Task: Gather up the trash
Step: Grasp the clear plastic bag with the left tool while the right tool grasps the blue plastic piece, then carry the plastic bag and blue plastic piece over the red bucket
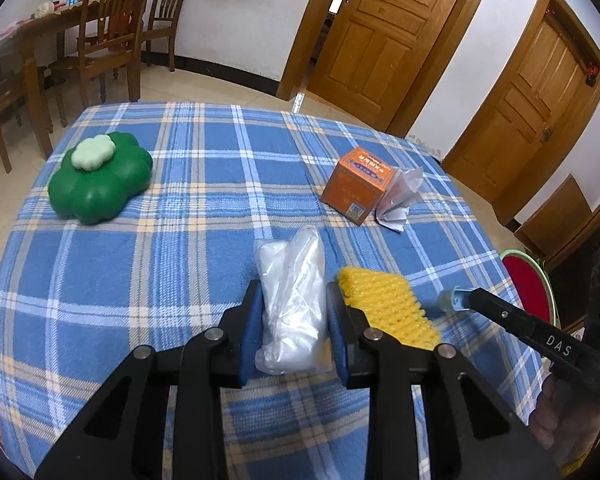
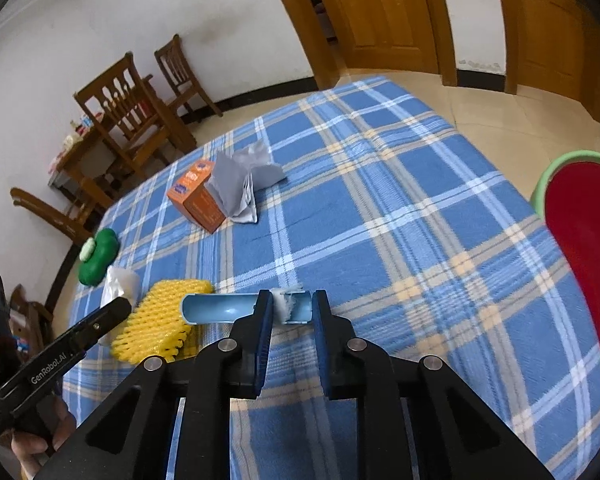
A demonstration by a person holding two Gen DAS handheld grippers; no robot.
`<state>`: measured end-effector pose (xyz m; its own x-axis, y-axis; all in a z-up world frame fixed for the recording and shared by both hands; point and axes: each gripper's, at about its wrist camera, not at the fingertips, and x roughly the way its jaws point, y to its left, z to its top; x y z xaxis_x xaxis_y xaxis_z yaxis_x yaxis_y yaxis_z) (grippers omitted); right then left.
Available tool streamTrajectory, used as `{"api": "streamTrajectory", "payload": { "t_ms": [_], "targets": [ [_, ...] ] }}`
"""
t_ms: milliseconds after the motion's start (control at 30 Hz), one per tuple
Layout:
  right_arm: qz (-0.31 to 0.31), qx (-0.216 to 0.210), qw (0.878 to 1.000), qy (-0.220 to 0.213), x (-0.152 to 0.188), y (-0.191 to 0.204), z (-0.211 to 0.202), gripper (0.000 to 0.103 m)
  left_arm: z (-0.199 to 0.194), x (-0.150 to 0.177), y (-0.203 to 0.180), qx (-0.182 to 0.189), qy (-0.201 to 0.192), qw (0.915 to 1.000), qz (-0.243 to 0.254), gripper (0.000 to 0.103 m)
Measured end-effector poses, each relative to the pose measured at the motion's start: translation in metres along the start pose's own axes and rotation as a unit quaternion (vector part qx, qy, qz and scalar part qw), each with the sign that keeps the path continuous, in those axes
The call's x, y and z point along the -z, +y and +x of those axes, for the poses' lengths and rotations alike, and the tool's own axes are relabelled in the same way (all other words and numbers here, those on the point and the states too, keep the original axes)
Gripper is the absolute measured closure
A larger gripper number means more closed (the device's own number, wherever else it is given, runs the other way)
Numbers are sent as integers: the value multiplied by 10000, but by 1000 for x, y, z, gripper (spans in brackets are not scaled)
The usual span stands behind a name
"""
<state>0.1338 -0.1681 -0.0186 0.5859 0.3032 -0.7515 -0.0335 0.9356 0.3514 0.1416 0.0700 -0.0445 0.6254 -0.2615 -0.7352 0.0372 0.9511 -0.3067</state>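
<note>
Crumpled clear plastic bag [image 1: 294, 304] lies on the plaid tablecloth [image 1: 188, 208], clamped between the left gripper [image 1: 294, 316] pads. Beside it, right gripper [image 2: 291, 307] pinches a pale blue half-tube [image 2: 236, 310] with white fluff inside.

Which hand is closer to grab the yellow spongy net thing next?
Probably the left gripper. The yellow foam net lies right beside its finger, though its jaws already pinch the clear plastic bag.
</note>
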Motion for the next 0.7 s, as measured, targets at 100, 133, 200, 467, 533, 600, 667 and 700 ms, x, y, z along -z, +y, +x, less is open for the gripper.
{"api": "streamTrajectory", "payload": {
  "t_ms": [100, 133, 200, 467, 533, 600, 667, 700],
  "targets": [
    [68, -36, 9999, -100, 0, -5, -11, 83, -9, 0, -2, -12, -69, 10000, -17, 72],
    [89, -47, 9999, -129, 0, -6, -14, 83, -13, 0, -3, -13, -93, 10000, -25, 72],
    [147, -89, 9997, -198, 0, -10, -22, 83, -18, 0, -5, -12, -127, 9999, -33, 72],
    [375, -170, 9982, -437, 5, -28, -49, 83, -35, 2, -27, 31, -240, 9997, 88, 72],
    [457, -172, 9975, -506, 6, -34, -57, 83, -40, 2, -34, 62, -275, 9995, 146, 72],
    [538, -163, 9967, -583, 7, -41, -66, 83, -45, 3, -41, 114, -292, 9993, 204, 72],
    [621, -150, 9958, -651, 8, -48, -74, 83, -46, 4, -49, 178, -273, 9992, 245, 72],
    [678, -136, 9952, -698, 9, -53, -79, 83, -46, 4, -53, 215, -256, 9991, 268, 72]
  ]
}}
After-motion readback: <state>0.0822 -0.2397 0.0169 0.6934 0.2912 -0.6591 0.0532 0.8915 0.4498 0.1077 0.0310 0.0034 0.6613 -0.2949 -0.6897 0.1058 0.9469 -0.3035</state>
